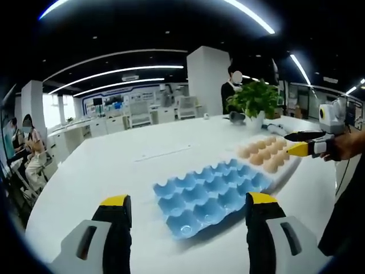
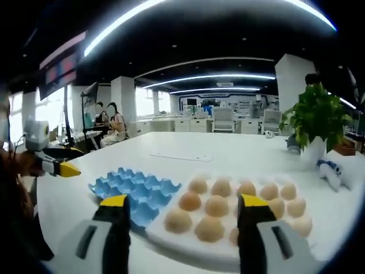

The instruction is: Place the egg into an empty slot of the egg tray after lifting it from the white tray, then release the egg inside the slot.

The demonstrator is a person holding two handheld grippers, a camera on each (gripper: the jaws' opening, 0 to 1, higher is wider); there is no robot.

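A blue egg tray [image 1: 210, 195] [image 2: 136, 187] with empty slots lies on the white table. Just beyond it stands a white tray [image 1: 287, 169] [image 2: 188, 242] holding several brown eggs [image 1: 263, 152] [image 2: 217, 205]. My left gripper [image 1: 188, 208] hovers open in front of the blue tray, nothing between its jaws. My right gripper [image 2: 178, 208] hangs open just short of the white tray's near rim, its jaws empty. In the left gripper view the right gripper [image 1: 302, 142] comes in from the right above the eggs. In the right gripper view the left gripper [image 2: 60, 165] shows at the left edge.
A potted green plant [image 1: 255, 100] [image 2: 315, 123] stands on the table behind the white tray. A small blue and white object [image 2: 332, 171] lies beside the pot. People sit at desks [image 2: 108, 123] far off, and a person [image 1: 231, 88] stands by a white pillar.
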